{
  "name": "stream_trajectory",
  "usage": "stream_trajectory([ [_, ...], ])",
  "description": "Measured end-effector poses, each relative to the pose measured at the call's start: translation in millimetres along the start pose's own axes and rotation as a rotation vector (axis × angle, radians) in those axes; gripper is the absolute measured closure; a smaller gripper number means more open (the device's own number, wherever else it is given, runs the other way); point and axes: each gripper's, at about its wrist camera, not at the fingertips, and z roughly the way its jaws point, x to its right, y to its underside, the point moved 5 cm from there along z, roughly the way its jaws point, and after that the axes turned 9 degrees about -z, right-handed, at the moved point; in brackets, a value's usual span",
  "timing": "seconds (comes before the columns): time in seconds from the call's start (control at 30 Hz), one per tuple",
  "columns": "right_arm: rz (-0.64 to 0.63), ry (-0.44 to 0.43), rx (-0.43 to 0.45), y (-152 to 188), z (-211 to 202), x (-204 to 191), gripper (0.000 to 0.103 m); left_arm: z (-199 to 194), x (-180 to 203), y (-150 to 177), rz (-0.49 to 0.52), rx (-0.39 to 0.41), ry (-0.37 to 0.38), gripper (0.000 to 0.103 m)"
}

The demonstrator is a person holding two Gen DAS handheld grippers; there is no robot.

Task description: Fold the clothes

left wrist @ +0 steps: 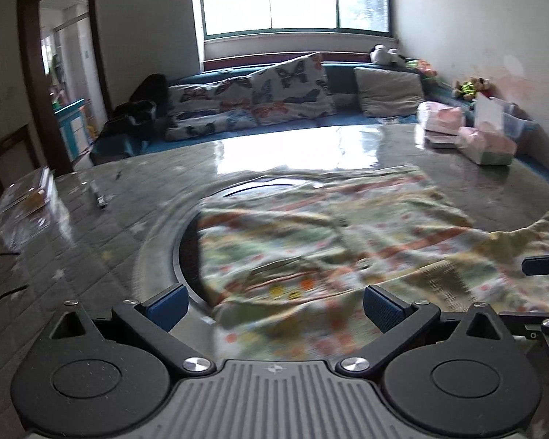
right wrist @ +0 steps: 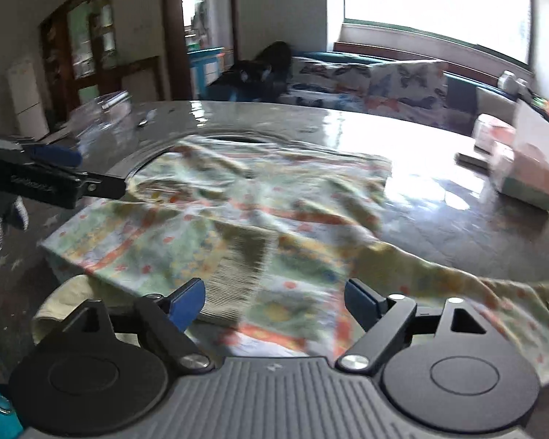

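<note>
A pale green garment with an orange and yellow print (left wrist: 333,241) lies partly folded and wrinkled on the dark glossy table (left wrist: 91,226). It also shows in the right wrist view (right wrist: 245,219), with a sleeve trailing to the right. My left gripper (left wrist: 274,305) is open and empty just above the garment's near edge. My right gripper (right wrist: 274,301) is open and empty over the near part of the garment. The right gripper's finger shows at the far right of the left wrist view (left wrist: 545,264). The left gripper shows at the left of the right wrist view (right wrist: 51,175).
A round inset ring (left wrist: 179,256) in the table lies under the garment. Pink and white packages (left wrist: 468,135) sit at the table's far right. A clear plastic bag (left wrist: 25,194) lies at the far left. A sofa with butterfly cushions (left wrist: 252,98) stands behind the table.
</note>
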Motion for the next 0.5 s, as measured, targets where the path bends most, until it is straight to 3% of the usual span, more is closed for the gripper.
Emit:
stream_trajectory([
  [0.23, 0.137, 0.129, -0.001, 24, -19, 50, 0.008, 8, 36, 3, 0.039, -0.029, 0.071, 0.000],
  [0.5, 0.244, 0.290, -0.009, 50, -34, 104, 0.008, 18, 57, 6, 0.056, -0.066, 0.107, 0.000],
])
